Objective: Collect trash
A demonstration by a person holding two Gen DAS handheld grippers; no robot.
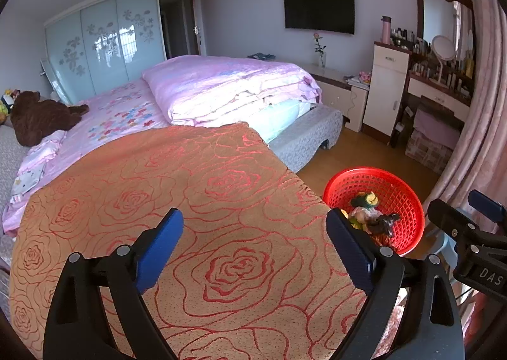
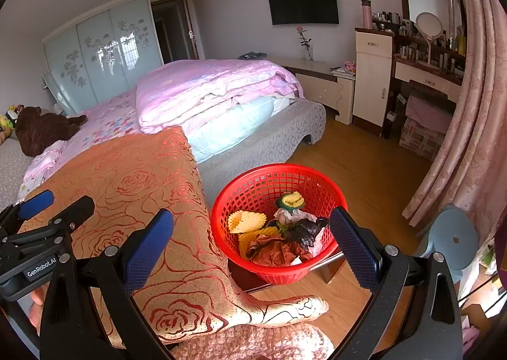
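On the far left a brown plush bear point(image 1: 41, 116) lies on the bed point(image 1: 120, 113), with a folded pink quilt point(image 1: 228, 87) beyond it. Nearer, an orange rose-patterned cover point(image 1: 196, 220) spreads over a raised surface; no loose trash shows on it in either view.

The left tongs point(image 1: 255, 243) hover over this cover, tips spread wide with nothing between them, pointing out toward the bed. From them the red basket point(image 1: 408, 201) lies forward and to the right, just past the cover's right edge.

The basket holds the collected trash point(image 2: 279, 233): yellow foam wrappers, a crumpled brown bag, black plastic, some white scraps. It appears to rest on a low stand above the wooden floor point(image 2: 364, 163), though what carries it is mostly hidden.

The right tongs point(image 2: 252, 243) are also spread wide and empty. In the right wrist view the basket sits almost straight ahead between the two blue fingers point(image 2: 351, 239), so the right hand is the nearer one to it, held level and aimed slightly downward at the rim. The basket is round, so no long axis matters.

Further right stand a pale blue stool point(image 2: 453, 243) and a pink curtain point(image 2: 475, 138).

Judging from the bare cover and the filled basket, the collecting looks close to done; any next move would likely turn on that right-hand line to the basket.
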